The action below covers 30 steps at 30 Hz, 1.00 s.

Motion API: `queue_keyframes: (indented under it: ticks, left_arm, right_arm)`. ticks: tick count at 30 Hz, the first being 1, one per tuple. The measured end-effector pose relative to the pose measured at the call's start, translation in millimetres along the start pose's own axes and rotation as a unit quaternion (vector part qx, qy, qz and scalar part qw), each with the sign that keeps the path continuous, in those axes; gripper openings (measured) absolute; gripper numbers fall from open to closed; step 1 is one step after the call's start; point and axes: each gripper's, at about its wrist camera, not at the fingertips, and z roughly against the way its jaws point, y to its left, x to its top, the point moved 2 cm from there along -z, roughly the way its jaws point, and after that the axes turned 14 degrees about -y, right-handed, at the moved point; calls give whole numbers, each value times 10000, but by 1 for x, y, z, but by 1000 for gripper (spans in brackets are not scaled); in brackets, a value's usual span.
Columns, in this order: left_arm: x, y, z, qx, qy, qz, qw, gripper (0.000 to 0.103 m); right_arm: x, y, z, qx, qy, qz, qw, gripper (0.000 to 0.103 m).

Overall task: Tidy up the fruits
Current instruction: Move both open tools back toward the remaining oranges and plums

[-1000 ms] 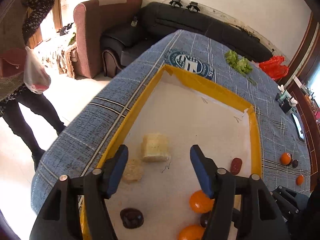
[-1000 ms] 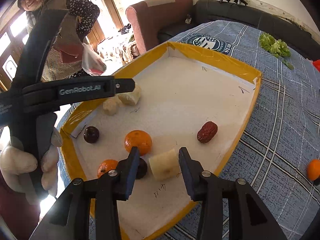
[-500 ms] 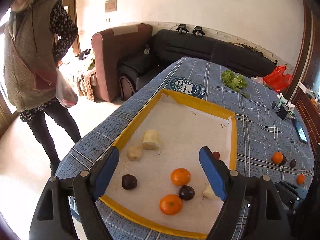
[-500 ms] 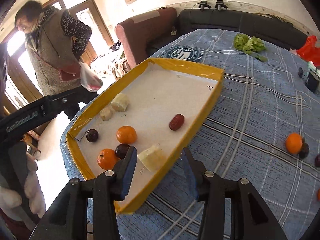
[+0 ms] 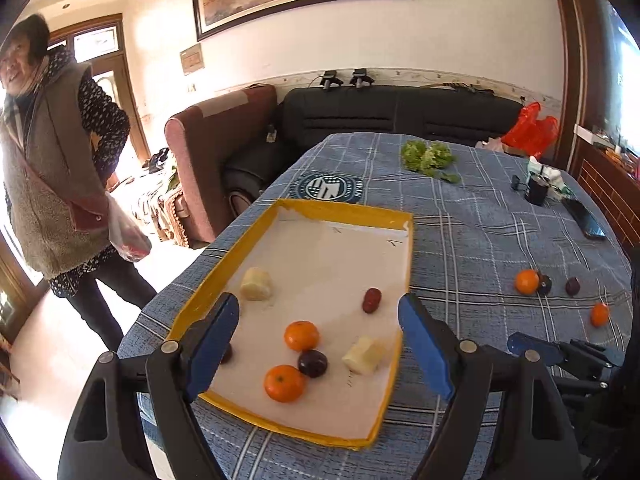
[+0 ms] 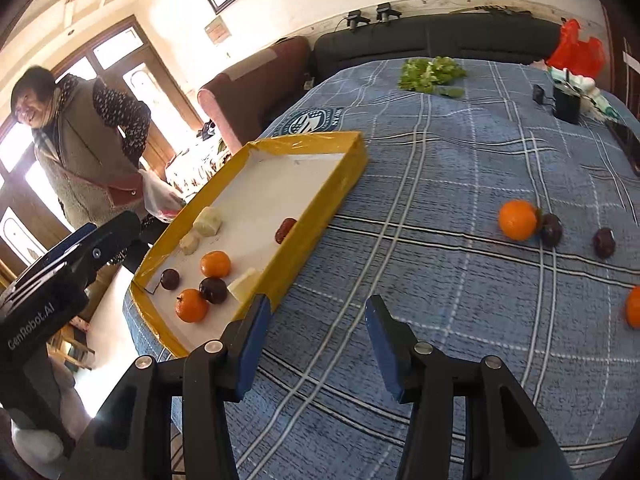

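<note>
Tray (image 5: 292, 210): yellow-rimmed, on the blue checked cloth; holds two oranges, pale chunks, dark plums, one red date (image 5: 371, 300).
Loose fruit: orange (image 6: 517, 219) touching a plum (image 6: 551, 229), another plum and another orange nearby, all well apart from the tray.
Left gripper (image 5: 318, 344): wide, empty, above the tray.
Right gripper (image 6: 316, 344): empty, jaws opening over bare cloth.
Progress: judged over halfway; four pieces left.

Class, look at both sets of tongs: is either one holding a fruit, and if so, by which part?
Neither. The left tongs stand open above the yellow tray, gripping nothing. The right tongs are opening over bare tablecloth, nothing between them.
</note>
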Motion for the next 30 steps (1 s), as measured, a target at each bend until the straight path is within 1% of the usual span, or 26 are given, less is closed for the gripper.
queue_keyframes:
  ticks: [4, 8, 17, 19, 22, 24, 26, 27, 30]
  left_arm:
    - [-3, -13, 7, -94, -5, -73, 9999, 82]
    - [-6, -23, 9, -209, 77, -119, 9997, 82]
    - [-10, -29, 16, -372, 152, -161, 9991, 82]
    - [-10, -28, 16, -568, 220, -21, 9981, 82]
    - [-10, -24, 19, -923, 210, 331, 9950, 82]
    - [-11, -25, 19, -1260, 228, 566, 9901, 82]
    - [-14, -28, 14, -1528, 364, 726, 9849, 82]
    - [-16, -31, 12, -1622, 453, 760, 9828, 82]
    - [-24, -42, 6, -1766, 554, 673, 9804, 82]
  right_arm:
    - [-1, -15, 8, -59, -78, -170, 9998, 55]
    - [-4, -28, 14, -89, -98, -335, 9993, 56]
    - [-10, -50, 23, -200, -111, -479, 9986, 56]
    - [-8, -63, 30, -306, -205, -543, 9978, 56]
    - [3, -98, 52, -646, -513, -806, 9933, 56]
    - [10, -125, 67, -909, -661, -1017, 9884, 56]
    - [14, -149, 81, -1193, -752, -1177, 9830, 56]
    - [14, -160, 89, -1313, -797, -1247, 9802, 56]
    - [14, -179, 99, -1592, -868, -1283, 9750, 56]
